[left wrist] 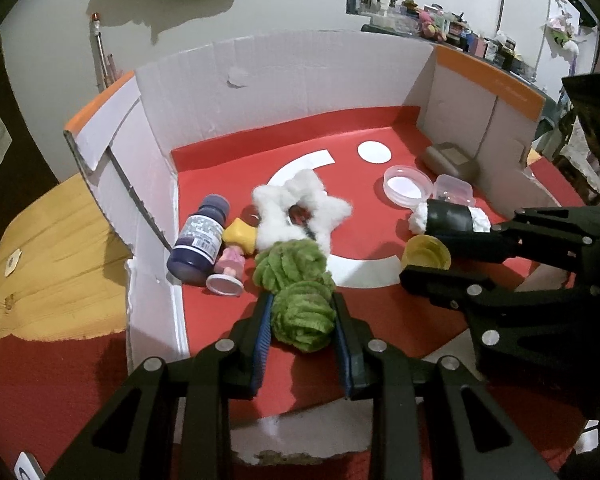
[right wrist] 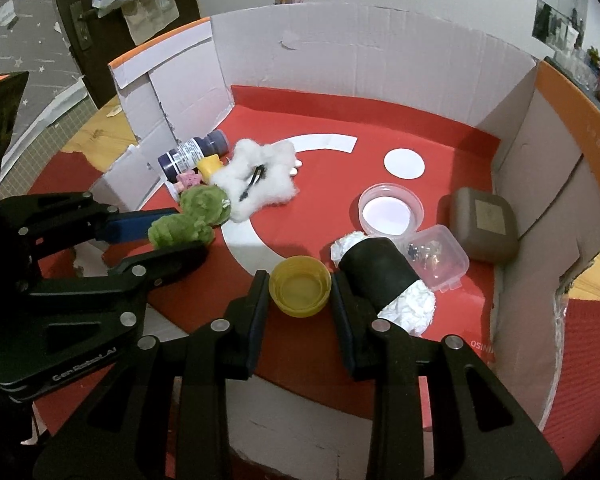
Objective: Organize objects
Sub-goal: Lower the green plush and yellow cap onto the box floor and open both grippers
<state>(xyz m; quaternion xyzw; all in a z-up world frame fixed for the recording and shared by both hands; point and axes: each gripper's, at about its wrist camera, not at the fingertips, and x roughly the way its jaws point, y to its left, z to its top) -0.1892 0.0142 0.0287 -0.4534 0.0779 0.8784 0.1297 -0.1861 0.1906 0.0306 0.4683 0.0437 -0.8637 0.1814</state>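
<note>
In the left wrist view, the left tool (left wrist: 303, 320) is clamped on a green fuzzy ball (left wrist: 302, 321), low inside the open cardboard box (left wrist: 284, 76) with a red floor. A 2nd green ball touches it, beside a white fluffy star (left wrist: 300, 208), a dark bottle (left wrist: 200, 242) lying down and a pink figurine (left wrist: 230, 268).

In the right wrist view, the right tool (right wrist: 300, 294) grips a yellow cap (right wrist: 300, 290), open side up, on the box floor. Just beside it lies a black roll (right wrist: 380, 272) stuffed with white paper. Behind it, a round clear dish (right wrist: 391, 210) holds nothing visible, a small clear case (right wrist: 436, 258) holds tiny items, and a brown case (right wrist: 483, 222) is shut.
</note>
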